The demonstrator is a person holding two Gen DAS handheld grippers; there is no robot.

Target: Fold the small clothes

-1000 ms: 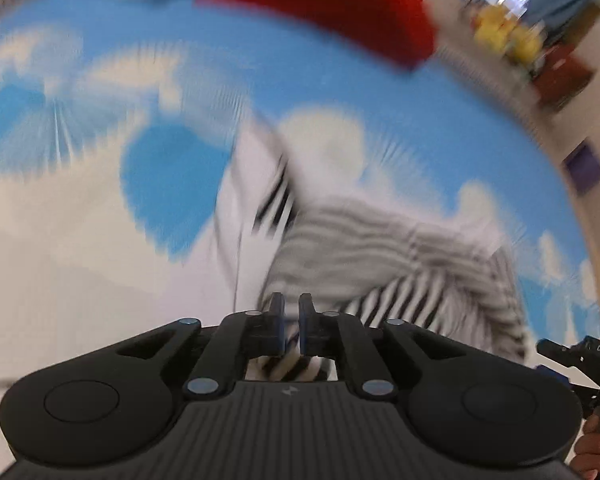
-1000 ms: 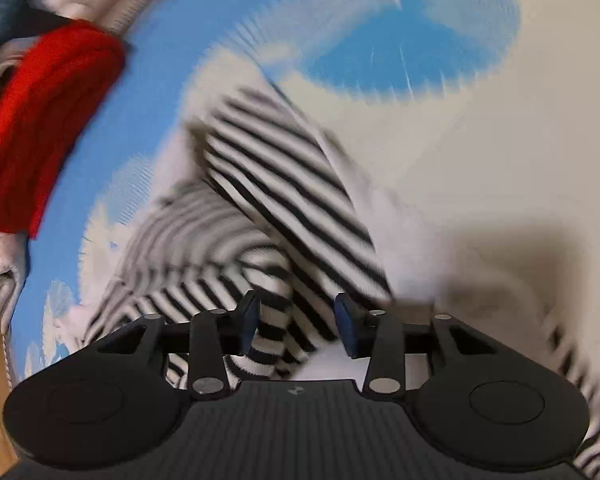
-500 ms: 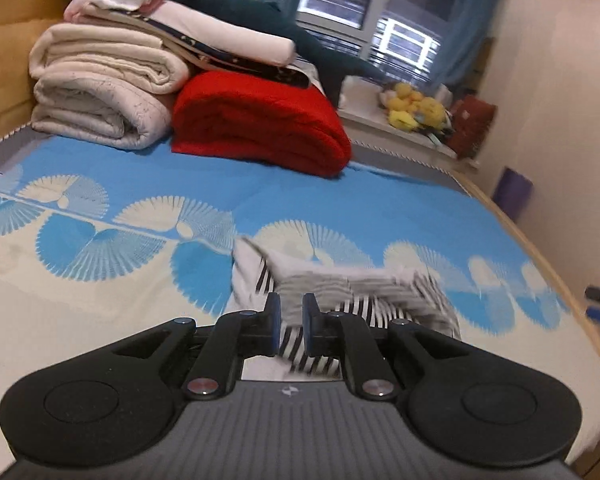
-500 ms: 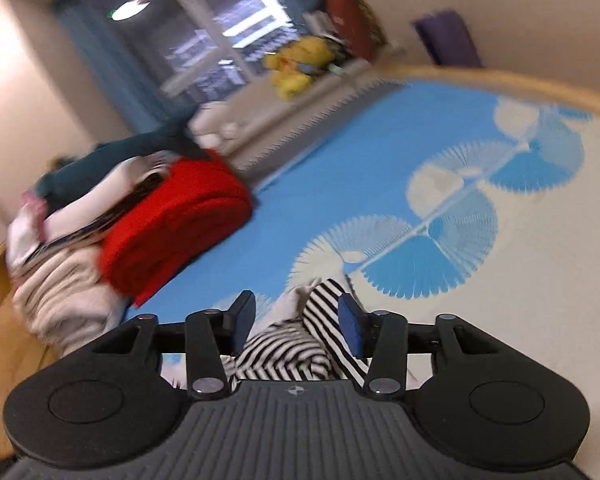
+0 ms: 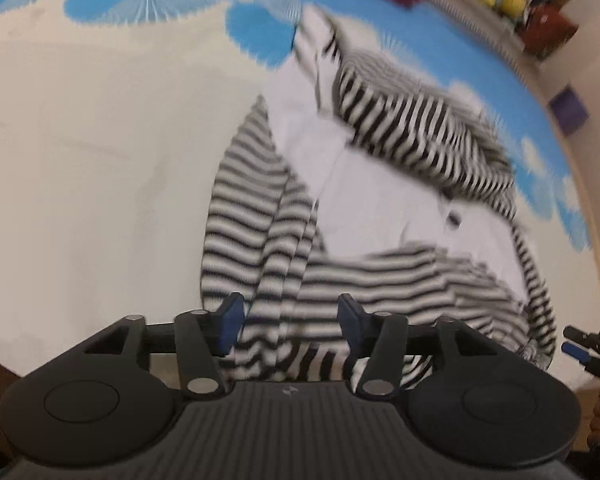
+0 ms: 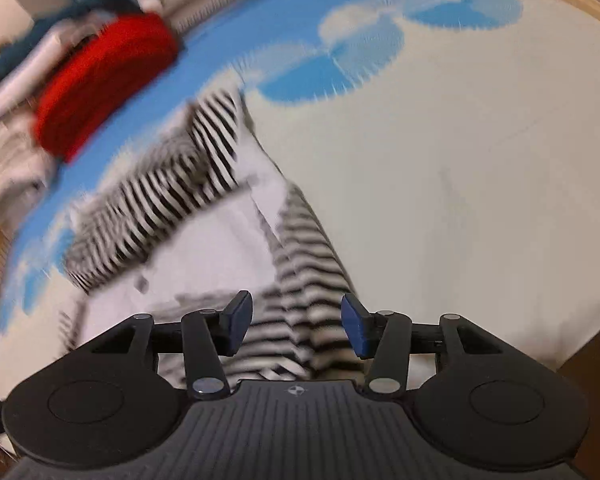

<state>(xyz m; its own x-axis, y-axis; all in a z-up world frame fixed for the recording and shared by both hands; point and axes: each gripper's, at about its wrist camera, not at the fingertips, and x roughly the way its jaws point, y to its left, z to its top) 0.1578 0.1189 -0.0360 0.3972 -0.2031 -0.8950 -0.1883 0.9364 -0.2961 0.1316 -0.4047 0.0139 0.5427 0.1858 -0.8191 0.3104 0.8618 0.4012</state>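
Left tongs (image 5: 290, 324) opening over striped garment (image 5: 340, 216) on bed sheet (image 5: 100, 160)

A small black-and-white striped knit garment with a plain white front panel (image 5: 364, 184) lies rumpled on a bed. One striped sleeve is folded across the upper part of the white panel, another striped part bunches along the near edge, and a small dark button shows on the white fabric.

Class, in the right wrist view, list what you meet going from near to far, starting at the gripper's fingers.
Right hand-held gripper → striped garment → blue-and-cream bed cover → red folded blanket.
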